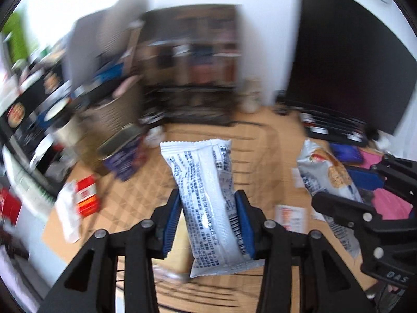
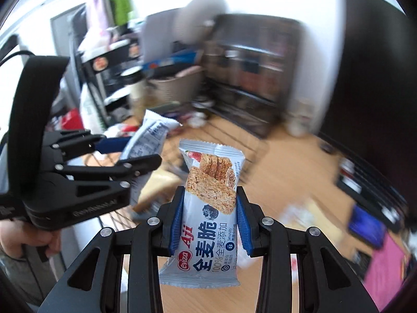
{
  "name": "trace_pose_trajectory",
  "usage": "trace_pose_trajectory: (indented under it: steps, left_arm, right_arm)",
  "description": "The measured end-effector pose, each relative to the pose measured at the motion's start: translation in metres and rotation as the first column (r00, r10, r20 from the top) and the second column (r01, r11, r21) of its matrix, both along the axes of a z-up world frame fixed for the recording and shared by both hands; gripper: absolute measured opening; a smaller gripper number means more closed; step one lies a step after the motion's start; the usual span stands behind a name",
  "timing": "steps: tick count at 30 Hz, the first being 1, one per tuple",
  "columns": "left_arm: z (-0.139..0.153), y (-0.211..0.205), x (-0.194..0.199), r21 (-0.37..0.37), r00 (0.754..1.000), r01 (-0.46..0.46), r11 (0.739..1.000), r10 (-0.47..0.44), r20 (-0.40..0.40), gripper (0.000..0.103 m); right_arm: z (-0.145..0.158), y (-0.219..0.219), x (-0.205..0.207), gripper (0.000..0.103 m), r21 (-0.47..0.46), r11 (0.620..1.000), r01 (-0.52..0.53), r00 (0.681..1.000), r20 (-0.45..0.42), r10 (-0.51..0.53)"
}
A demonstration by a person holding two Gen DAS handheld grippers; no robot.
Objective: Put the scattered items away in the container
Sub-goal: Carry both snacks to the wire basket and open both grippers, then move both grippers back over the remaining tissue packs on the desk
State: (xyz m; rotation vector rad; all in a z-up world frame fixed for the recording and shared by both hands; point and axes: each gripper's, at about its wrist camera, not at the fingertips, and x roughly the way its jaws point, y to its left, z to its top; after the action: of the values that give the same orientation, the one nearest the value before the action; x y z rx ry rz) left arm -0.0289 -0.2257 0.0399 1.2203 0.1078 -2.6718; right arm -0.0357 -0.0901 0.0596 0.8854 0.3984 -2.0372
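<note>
Two snack packets are held in the air, one per tool. The back-side packet (image 1: 208, 203) stands lengthwise near frame centre, top leaning slightly left, clamped by the left tongs (image 1: 208, 224). The wholewheat bar packet (image 2: 208, 216) — printed face showing — runs bottom to top, pinched by the right tongs (image 2: 209, 221) above the wooden bench (image 2: 281, 172).

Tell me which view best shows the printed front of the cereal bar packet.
The right wrist view: the cereal bar packet faces the camera, clamped in the right tongs, brand and picture legible. The left wrist view shows it edge-on and blurred at the right.
</note>
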Motion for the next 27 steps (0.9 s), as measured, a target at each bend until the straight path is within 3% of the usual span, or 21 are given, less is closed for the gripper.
trace_pose_trajectory:
  steps: [4,8,9,11,15,20,23,27]
  left_arm:
    - [-0.021,-0.032,0.004,0.022,0.998,-0.046,0.999,0.045,0.036,0.046]
    - [-0.032,-0.044,0.004,0.041,0.997,-0.055,0.998,0.053,0.048,0.049]
    - [-0.032,-0.046,0.004,0.04,0.998,-0.054,0.998,0.053,0.045,0.051]
    - [-0.032,-0.045,0.005,0.035,0.997,-0.062,0.997,0.061,0.036,0.068]
    - [-0.022,-0.036,0.012,0.028,0.997,-0.077,0.997,0.077,0.006,0.074]
    - [-0.005,-0.002,0.016,0.051,1.0,-0.014,0.999,0.015,-0.025,0.079]
    - [0.002,0.042,0.013,0.032,0.997,0.078,0.996,-0.077,-0.03,0.081]
    - [-0.013,0.112,0.003,0.022,0.973,0.226,0.974,-0.227,0.031,0.081]
  right_arm:
    - [-0.021,-0.051,0.005,0.037,0.031,0.998,-0.061,0.997,0.047,0.06]
    - [-0.035,-0.063,0.0,0.038,0.011,0.998,-0.059,0.994,0.088,0.058]
    - [-0.035,-0.063,0.0,0.04,0.009,0.999,-0.049,0.995,0.088,0.048]
    - [-0.033,-0.063,-0.003,0.047,0.019,0.999,-0.033,0.998,0.06,0.032]
    - [-0.026,-0.05,-0.008,0.054,0.003,1.0,-0.015,0.997,0.075,0.014]
    - [-0.01,0.009,-0.01,0.055,-0.026,0.998,0.054,0.997,0.055,-0.052]
    - [-0.005,0.06,-0.016,0.055,-0.036,0.991,0.125,0.991,0.054,-0.123]
    - [-0.008,0.136,-0.024,0.055,-0.031,0.971,0.236,0.969,0.075,-0.234]
